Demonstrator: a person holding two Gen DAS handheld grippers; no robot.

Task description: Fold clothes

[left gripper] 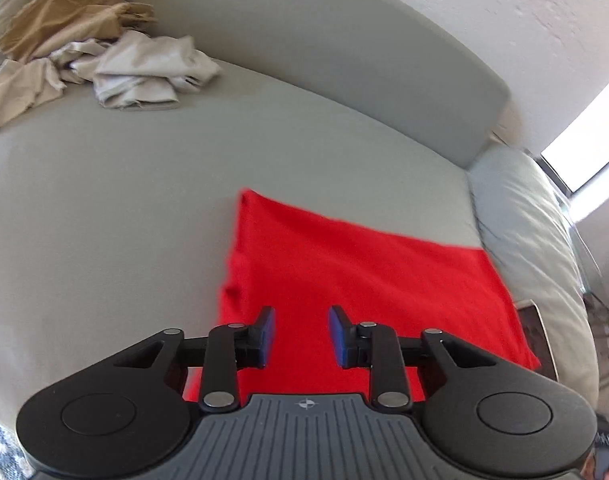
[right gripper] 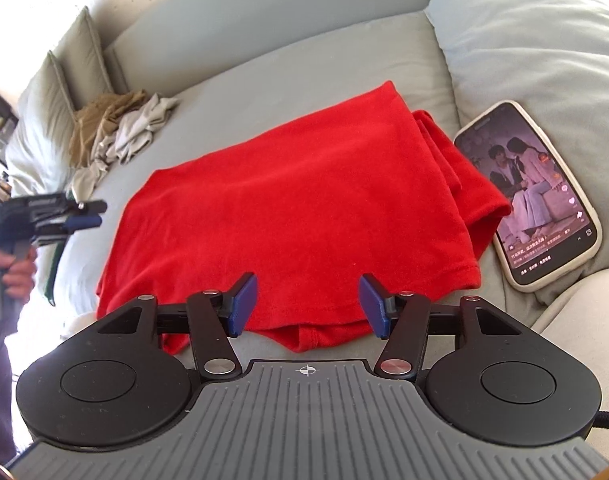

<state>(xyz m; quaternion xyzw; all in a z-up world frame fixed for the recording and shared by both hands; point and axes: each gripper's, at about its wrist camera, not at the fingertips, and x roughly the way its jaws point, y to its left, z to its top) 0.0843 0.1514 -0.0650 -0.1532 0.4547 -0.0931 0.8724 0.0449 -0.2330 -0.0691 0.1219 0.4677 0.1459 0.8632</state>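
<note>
Soft red garment [right gripper: 288, 200] folded flat, roughly rectangular, on smooth grey sofa [left gripper: 124, 200]; both tongs [left gripper: 300, 336] [right gripper: 308, 304] spread, empty.

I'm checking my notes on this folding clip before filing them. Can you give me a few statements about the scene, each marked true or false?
1. The red garment lies folded on the sofa seat. True.
2. The right tongs are shut on the garment. False: they are open and hold nothing.
3. A phone with a lit screen rests to the right of the garment. True.
4. The left tongs grip a beige cloth. False: they are open, empty, above the red garment.
5. The pile of unfolded clothes sits on top of the red garment. False: it lies apart, farther back on the seat.
</note>
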